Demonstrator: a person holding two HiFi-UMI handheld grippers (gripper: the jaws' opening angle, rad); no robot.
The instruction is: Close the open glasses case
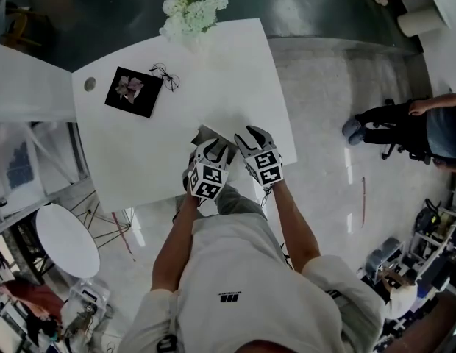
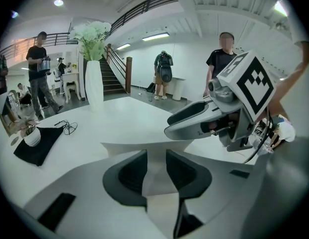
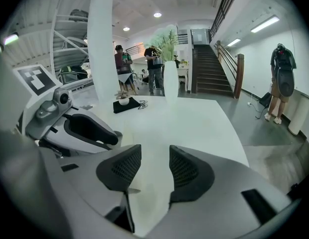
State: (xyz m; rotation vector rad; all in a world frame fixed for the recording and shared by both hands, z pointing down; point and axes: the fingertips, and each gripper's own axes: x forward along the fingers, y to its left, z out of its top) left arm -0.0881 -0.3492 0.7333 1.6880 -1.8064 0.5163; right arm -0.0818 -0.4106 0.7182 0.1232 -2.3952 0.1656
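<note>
Left claw (image 2: 156, 159) pinched the white flap of the case (image 2: 144, 147) at the table's (image 1: 140, 160) 6 o'clock edge, while the right claw (image 3: 155, 159), at its 3 o'clock, hung spread and empty over bare tabletop. By my judgement, the thin flap could slip from the pads, or the light case skid toward 12, if the fold were pushed without a second hold. Both forearms (image 1: 173, 241) reached forward and down, claws side by side, tips toward the glasses (image 1: 164, 76) at 11.
</note>
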